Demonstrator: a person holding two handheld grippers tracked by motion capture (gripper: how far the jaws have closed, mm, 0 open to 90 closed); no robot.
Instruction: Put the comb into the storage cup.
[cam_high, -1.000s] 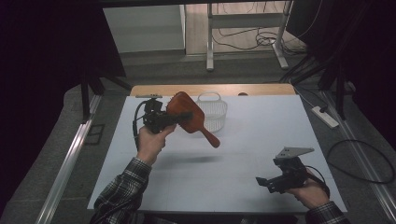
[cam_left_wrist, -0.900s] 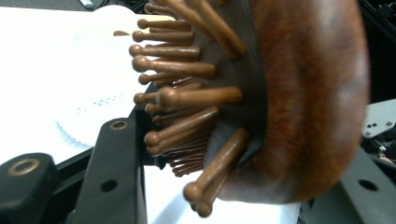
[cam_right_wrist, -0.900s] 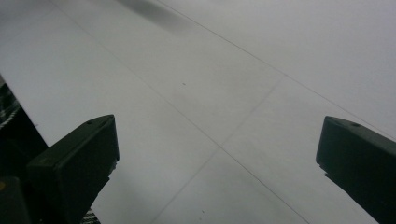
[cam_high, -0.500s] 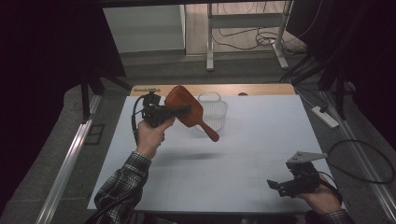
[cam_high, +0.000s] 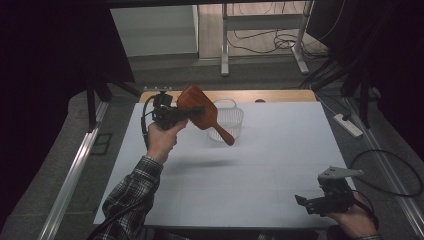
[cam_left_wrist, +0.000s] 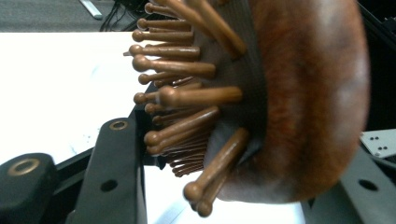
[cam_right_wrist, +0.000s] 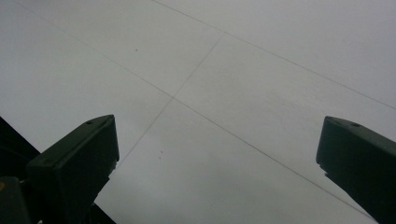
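One brown wooden hairbrush was held up over the white counter, squeezed in the left gripper's jaws. One clear plastic basket sat just behind it. The right gripper had wide, empty jaws.

A white bench fills the middle of the high view, its top crossed by faint thin lines that also show in the right gripper view. Along its far edge runs a wooden strip. Beyond it, on the grey floor, stand white frame legs with dark cables looped among them. A white power strip lies on the floor to the right, near a black cable loop. A metal rail runs along the left side.
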